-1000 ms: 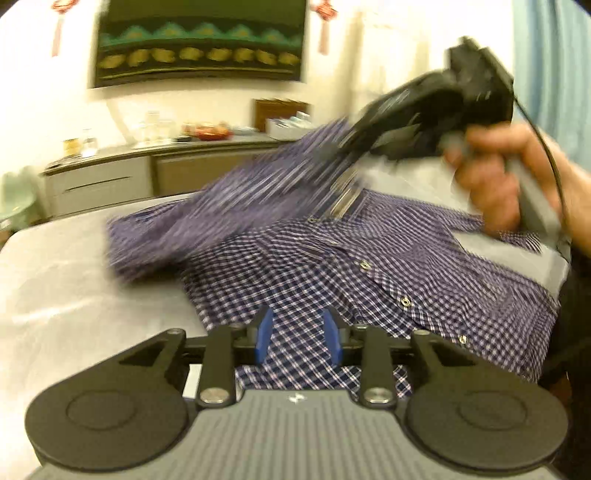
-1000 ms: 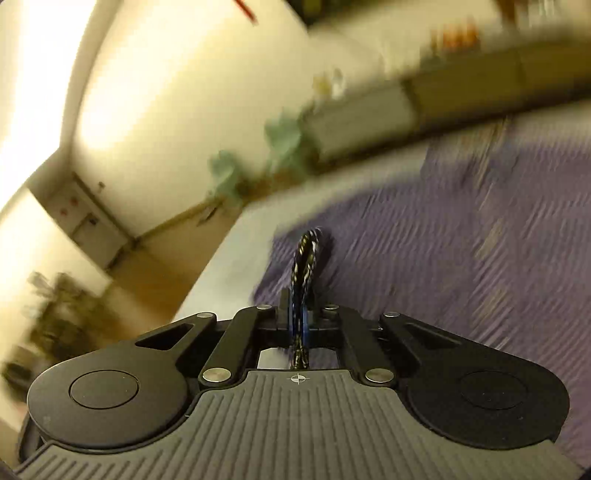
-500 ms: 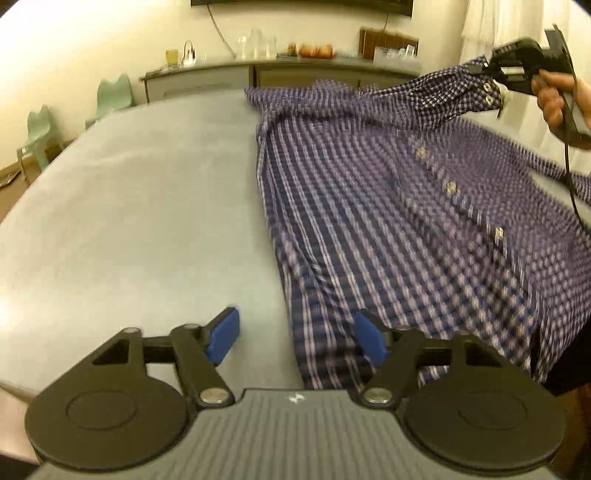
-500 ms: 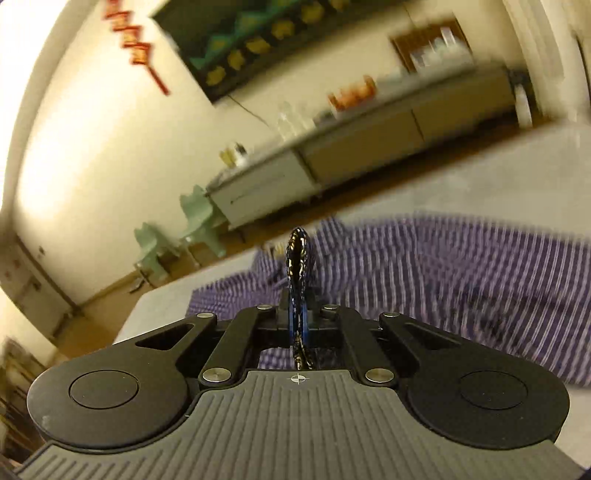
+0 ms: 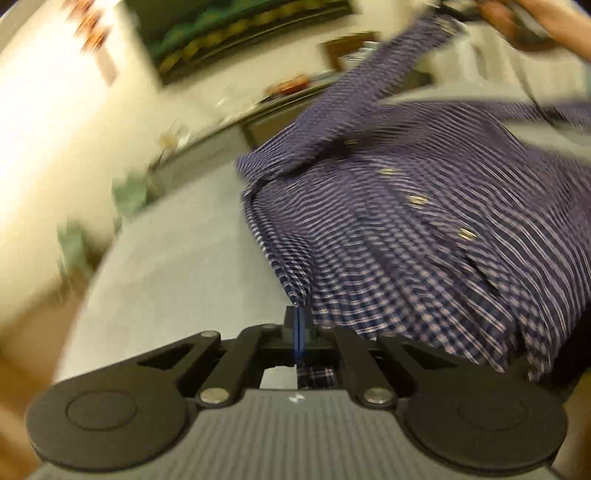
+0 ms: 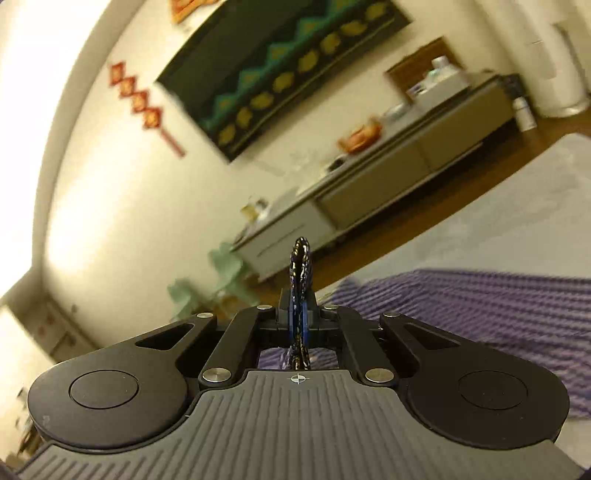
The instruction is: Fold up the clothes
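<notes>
The checked shirt (image 5: 424,229), navy and white with a row of small buttons down its front, lies spread over the near part of a pale grey table (image 5: 177,266), its lower edge hanging toward the person. One corner of the hem is pinched tight in the left gripper (image 5: 298,325), whose blue pads are pressed together with the cloth bunched just ahead of them and a bit of fabric showing underneath. The far upper part of the shirt is lifted off the table in a long drawn-up fold, rising to the right gripper (image 5: 465,7), which a hand (image 5: 517,18) holds at the top of the left view, blurred. From the right wrist view that right gripper (image 6: 300,321) is clamped on a dark rolled edge of the cloth, which stands up between the closed pads, while the rest of the shirt (image 6: 480,314) lies below on the grey surface.

Beyond the table a wooden floor (image 6: 406,229) runs to a long low sideboard (image 6: 369,192) carrying cups, a box and an orange dish. Above it hangs a dark wall hanging (image 6: 288,70) with teal and gold patterns, beside a red hanging ornament (image 6: 140,99) on a cream wall. Two small mint-green chairs (image 6: 207,277) stand by the sideboard's end.
</notes>
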### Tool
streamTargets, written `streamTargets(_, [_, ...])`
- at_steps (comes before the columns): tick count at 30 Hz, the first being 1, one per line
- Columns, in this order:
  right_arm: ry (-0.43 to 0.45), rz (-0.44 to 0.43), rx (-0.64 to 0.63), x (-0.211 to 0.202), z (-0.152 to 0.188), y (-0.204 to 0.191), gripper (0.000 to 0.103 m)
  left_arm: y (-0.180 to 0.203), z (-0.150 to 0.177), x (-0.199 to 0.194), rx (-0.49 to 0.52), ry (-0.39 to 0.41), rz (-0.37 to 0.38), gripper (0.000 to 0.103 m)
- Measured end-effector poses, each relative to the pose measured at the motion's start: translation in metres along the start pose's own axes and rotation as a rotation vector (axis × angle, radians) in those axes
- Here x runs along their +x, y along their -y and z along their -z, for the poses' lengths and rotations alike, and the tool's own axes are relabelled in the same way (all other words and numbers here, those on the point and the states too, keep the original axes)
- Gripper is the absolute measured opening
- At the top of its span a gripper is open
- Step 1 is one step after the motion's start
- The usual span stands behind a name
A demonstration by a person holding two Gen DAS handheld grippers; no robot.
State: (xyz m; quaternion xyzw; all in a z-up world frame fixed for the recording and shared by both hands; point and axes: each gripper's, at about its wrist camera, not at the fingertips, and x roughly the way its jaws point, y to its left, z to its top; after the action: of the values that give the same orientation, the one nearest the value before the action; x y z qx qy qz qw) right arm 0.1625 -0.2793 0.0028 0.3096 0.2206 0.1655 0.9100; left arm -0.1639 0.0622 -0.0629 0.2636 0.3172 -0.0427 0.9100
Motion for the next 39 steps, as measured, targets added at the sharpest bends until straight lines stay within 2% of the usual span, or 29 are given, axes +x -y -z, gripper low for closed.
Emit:
streamTargets(5, [0.001,0.161,0.057,0.006,-0.003,0.047,0.003,0.044,0.005,-0.014,0.210,0.010,0.044,0.001])
streamTargets(8, [0.015,0.212,0.101,0.006,-0.003,0.069,0.003,0.062,0.011,-0.007,0.297,-0.009,0.011,0.001])
streamTargets(11, [0.042,0.232,0.139,0.000,-0.007,0.084,0.003,0.060,0.014,-0.005,0.295,-0.027,-0.018,0.001])
streamTargets(14, [0.044,0.269,0.136,0.000,-0.007,0.094,0.004,0.050,0.013,-0.005,0.221,-0.028,-0.018,0.012])
streamTargets(15, [0.034,0.304,0.132,0.002,-0.005,0.096,0.012,0.046,0.013,-0.004,0.195,-0.031,-0.016,0.020])
streamTargets(16, [0.024,0.338,0.128,0.004,-0.004,0.097,0.025,0.043,0.014,-0.003,0.172,-0.034,-0.018,0.032])
streamTargets(17, [0.014,0.373,0.124,0.006,-0.002,0.099,0.032,0.039,0.016,-0.003,0.153,-0.036,-0.024,0.038])
streamTargets(18, [0.028,0.427,0.121,0.006,-0.001,0.100,0.052,0.037,0.018,-0.002,0.130,-0.041,-0.028,0.047])
streamTargets(19, [0.066,0.474,0.101,0.000,-0.001,0.094,0.063,0.033,0.020,0.000,0.104,-0.049,-0.027,0.047])
streamTargets(22, [0.183,0.612,0.042,-0.016,0.000,0.074,0.066,0.019,0.024,0.009,0.006,-0.061,0.013,0.045])
streamTargets(23, [0.200,0.596,0.016,-0.020,0.001,0.061,0.066,0.012,0.025,0.009,-0.032,-0.056,0.033,0.041])
streamTargets(25, [0.180,0.445,-0.056,-0.022,0.011,0.024,0.066,0.000,0.027,0.008,-0.107,-0.046,0.072,0.012])
streamTargets(26, [0.119,0.331,-0.099,-0.015,0.022,0.002,0.065,-0.008,0.028,0.008,-0.144,-0.041,0.088,0.005])
streamTargets(27, [0.058,0.217,-0.141,-0.008,0.033,-0.019,0.065,-0.019,0.029,0.008,-0.189,-0.034,0.103,0.003])
streamTargets(29, [-0.140,-0.026,-0.217,0.023,0.075,-0.066,0.061,-0.044,0.030,0.006,-0.300,-0.029,0.146,0.002])
streamTargets(31, [-0.317,-0.154,-0.360,0.062,0.128,-0.116,0.051,-0.070,0.034,0.002,-0.423,-0.012,0.185,0.002])
streamTargets(35, [-0.517,-0.094,-0.631,0.136,0.217,-0.171,0.035,-0.106,0.041,-0.014,-0.573,0.034,0.187,0.002])
streamTargets(37, [-0.602,0.015,-0.691,0.176,0.246,-0.175,0.026,-0.118,0.042,-0.025,-0.621,0.065,0.192,0.002])
streamTargets(39, [-0.616,0.043,-0.777,0.191,0.269,-0.184,0.025,-0.118,0.042,-0.031,-0.620,0.072,0.238,0.001])
